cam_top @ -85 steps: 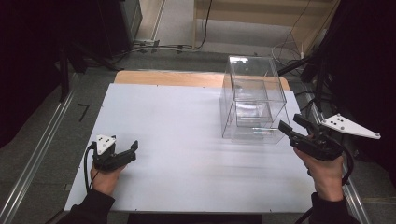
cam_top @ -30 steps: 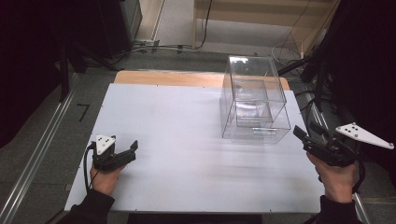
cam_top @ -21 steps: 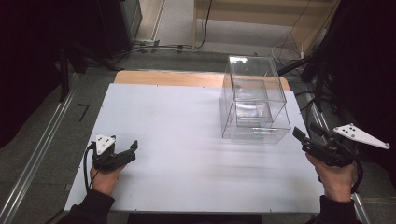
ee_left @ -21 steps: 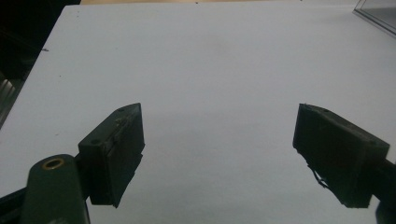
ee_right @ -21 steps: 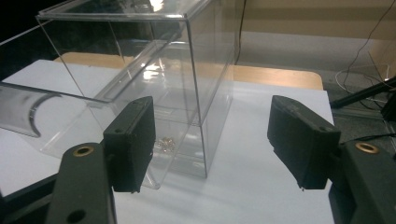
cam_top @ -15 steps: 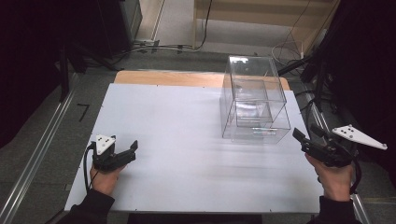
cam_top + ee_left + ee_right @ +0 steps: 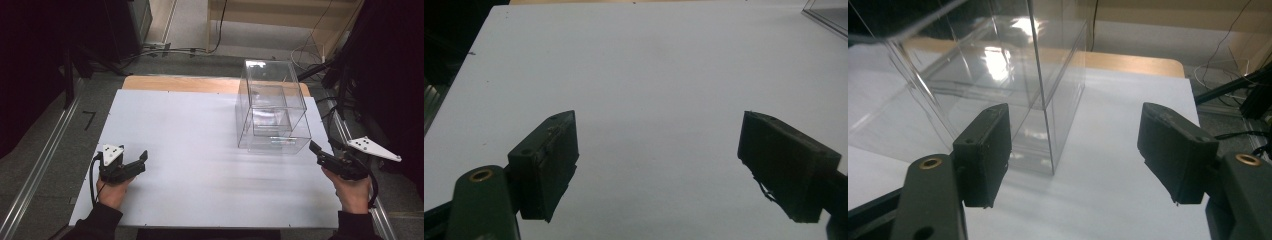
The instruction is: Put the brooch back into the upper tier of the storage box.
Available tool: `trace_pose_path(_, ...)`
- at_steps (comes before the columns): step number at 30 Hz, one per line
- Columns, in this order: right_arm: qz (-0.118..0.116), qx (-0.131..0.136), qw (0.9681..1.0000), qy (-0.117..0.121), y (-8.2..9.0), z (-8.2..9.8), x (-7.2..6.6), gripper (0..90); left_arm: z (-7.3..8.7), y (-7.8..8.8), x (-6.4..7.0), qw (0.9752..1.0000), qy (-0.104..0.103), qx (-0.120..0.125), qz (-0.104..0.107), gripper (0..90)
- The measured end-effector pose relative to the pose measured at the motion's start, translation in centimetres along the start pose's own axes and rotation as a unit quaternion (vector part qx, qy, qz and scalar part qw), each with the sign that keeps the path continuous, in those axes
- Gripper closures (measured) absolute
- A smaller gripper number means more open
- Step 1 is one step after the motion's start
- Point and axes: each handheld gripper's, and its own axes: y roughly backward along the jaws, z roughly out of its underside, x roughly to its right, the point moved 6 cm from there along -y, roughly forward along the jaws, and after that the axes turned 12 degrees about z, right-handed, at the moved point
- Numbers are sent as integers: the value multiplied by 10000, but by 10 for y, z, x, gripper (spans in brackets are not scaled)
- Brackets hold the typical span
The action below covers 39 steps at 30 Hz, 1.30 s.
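A clear plastic box [image 7: 272,107] stands on the white table top [image 7: 200,150] at the right rear, with a smaller clear box inside it. My right gripper [image 7: 322,152] is held low at the table's right edge, open, a short way from the box's near right corner [image 7: 1048,150]. Nothing lies between its jaws, and that corner stands just beyond them. Near the front left my left gripper [image 7: 137,162] rests on the table, open, its jaws wide apart over bare white surface [image 7: 659,125].
A wooden strip [image 7: 185,82] runs along the table's far edge. Metal rails [image 7: 45,150] flank the table on both sides. Cables [image 7: 310,52] lie on the floor behind the box, and dark curtains hang left and right.
The right gripper first drew back from the box toward the right edge, then edged slightly left and forward again. The left gripper has stayed still.
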Motion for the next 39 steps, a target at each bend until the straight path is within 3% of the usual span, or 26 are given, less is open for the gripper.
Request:
trace_pose_path(16, 146, -139, 9998, 78, -13, 17, -3, 279, 0, 0, 0, 10000, 1, 7, -1, 175)
trace_pose_path(39, 173, -361, 9991, 99, -23, 42, -3, 279, 0, 0, 0, 10000, -7, 3, 4, 175)
